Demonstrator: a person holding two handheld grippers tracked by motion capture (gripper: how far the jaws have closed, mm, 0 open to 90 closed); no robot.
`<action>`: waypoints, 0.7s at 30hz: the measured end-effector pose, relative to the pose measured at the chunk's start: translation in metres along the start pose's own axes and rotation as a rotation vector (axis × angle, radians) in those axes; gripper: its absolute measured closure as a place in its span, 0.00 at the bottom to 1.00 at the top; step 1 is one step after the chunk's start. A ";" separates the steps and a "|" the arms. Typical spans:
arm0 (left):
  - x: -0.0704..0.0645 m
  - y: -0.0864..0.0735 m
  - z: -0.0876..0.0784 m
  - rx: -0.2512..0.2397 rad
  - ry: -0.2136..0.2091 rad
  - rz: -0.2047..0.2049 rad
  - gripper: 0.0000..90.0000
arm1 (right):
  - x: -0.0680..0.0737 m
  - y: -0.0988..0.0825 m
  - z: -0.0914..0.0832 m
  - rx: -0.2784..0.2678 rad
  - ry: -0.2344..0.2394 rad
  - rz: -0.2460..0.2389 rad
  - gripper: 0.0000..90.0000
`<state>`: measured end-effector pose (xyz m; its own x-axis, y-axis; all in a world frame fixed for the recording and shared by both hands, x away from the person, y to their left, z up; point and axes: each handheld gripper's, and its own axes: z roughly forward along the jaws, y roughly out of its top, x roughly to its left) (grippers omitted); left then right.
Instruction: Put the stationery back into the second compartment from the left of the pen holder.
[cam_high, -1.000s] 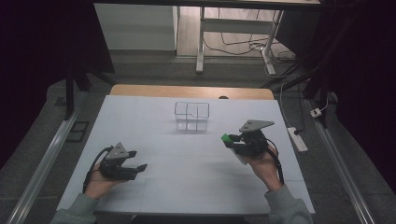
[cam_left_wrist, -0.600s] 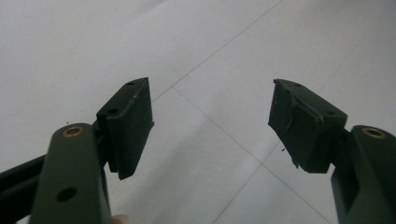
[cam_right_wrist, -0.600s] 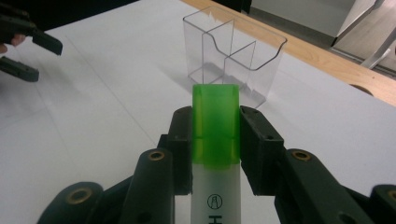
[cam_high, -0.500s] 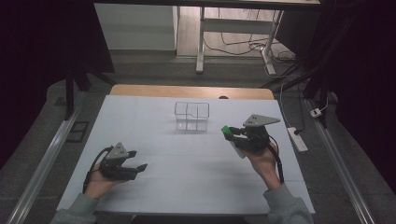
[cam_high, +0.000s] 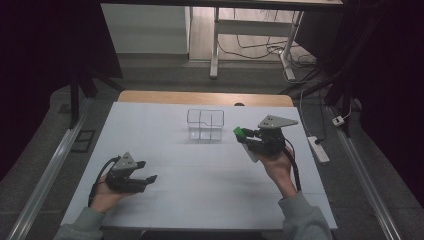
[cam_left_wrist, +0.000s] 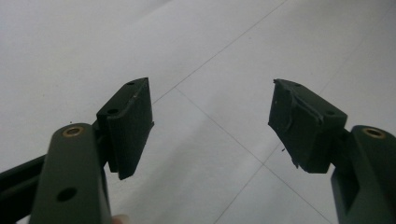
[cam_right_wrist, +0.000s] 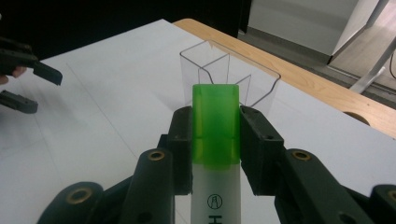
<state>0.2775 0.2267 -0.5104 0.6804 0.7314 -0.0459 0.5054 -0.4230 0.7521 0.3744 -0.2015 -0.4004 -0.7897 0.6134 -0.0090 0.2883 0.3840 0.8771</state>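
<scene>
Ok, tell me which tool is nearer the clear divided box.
Right. The right tool, gripping a green-capped highlighter, is just beside the clear divided box; the left tool sits far back, open.

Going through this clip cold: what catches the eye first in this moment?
The bright green cap of a highlighter, clamped between the jaws of the right gripper, stands out against the pale table. It points toward a clear plastic organizer standing at the table's far middle. The left gripper rests near the front left with its jaws wide open and nothing between them.
</scene>
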 end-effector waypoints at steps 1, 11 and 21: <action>0.000 0.000 0.000 0.000 0.000 0.001 0.33 | 0.000 0.001 0.001 -0.002 0.002 0.002 0.75; -0.001 0.000 0.000 0.000 -0.002 0.002 0.33 | -0.004 0.015 0.012 -0.015 0.008 0.009 0.75; 0.000 0.000 0.001 0.004 -0.004 0.005 0.33 | -0.004 0.029 0.030 -0.044 0.016 0.029 0.75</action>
<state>0.2783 0.2266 -0.5111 0.6853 0.7269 -0.0446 0.5036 -0.4287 0.7501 0.4025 -0.1719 -0.3893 -0.7899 0.6128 0.0240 0.2873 0.3351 0.8973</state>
